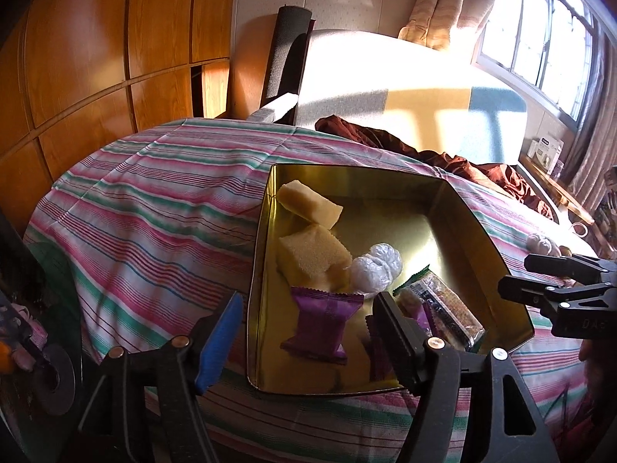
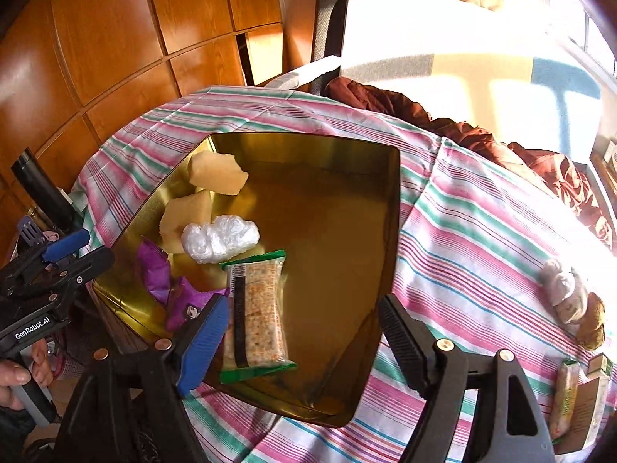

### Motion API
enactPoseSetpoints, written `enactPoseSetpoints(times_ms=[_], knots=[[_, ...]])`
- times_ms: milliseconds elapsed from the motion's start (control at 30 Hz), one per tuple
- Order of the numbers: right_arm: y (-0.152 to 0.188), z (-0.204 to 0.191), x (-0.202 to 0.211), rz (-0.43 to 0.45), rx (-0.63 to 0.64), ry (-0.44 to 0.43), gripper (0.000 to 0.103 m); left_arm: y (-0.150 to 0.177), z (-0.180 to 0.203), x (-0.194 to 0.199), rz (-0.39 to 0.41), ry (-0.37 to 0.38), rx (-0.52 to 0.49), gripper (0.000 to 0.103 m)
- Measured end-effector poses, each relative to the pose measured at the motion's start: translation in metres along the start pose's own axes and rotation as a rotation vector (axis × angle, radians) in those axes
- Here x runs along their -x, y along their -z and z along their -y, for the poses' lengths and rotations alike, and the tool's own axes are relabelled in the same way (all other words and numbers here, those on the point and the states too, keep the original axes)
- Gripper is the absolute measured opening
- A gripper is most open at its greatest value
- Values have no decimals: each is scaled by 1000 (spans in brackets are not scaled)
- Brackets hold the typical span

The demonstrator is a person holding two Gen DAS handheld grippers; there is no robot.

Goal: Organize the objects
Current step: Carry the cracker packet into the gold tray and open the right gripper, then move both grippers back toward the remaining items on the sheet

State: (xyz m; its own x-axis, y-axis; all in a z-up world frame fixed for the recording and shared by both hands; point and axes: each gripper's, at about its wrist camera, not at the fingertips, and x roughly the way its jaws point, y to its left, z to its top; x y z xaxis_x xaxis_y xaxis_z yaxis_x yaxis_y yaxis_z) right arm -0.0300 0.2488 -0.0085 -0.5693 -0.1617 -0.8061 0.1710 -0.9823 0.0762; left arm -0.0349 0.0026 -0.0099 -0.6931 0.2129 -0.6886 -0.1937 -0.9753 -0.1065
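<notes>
Tin (image 2: 393,208): two sponges (image 2: 185,223), two purple packets (image 1: 322,318), one cracker pack (image 2: 256,308).

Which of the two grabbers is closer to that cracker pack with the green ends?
Right. The right gripper hangs open directly over the cracker pack, its blue pad beside it. The left gripper is open over the purple wrapper, by the tin's other edge.

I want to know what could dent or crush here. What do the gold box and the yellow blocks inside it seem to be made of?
The gold box looks like thin metal with a glossy finish: its walls mirror the snacks inside and its rim is a fine rolled edge. The yellow blocks look like soft sponge or foam, possibly cake: matte, finely porous faces with rough torn edges. The pictures alone cannot settle which.
</notes>
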Motion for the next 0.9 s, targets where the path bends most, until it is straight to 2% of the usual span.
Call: enactPoseSetpoints(times_ms=[300, 567, 767, 900], knots=[[14, 65, 30, 39, -93, 117, 81, -3, 27, 5, 2, 42, -61, 71], [33, 154, 64, 57, -250, 278, 81, -9, 67, 7, 5, 95, -143, 73], [65, 239, 100, 117, -490, 398, 81, -15, 107, 8, 12, 164, -226, 73], [99, 296, 122, 173, -710, 472, 81, -16, 145, 7, 6, 231, -291, 73]])
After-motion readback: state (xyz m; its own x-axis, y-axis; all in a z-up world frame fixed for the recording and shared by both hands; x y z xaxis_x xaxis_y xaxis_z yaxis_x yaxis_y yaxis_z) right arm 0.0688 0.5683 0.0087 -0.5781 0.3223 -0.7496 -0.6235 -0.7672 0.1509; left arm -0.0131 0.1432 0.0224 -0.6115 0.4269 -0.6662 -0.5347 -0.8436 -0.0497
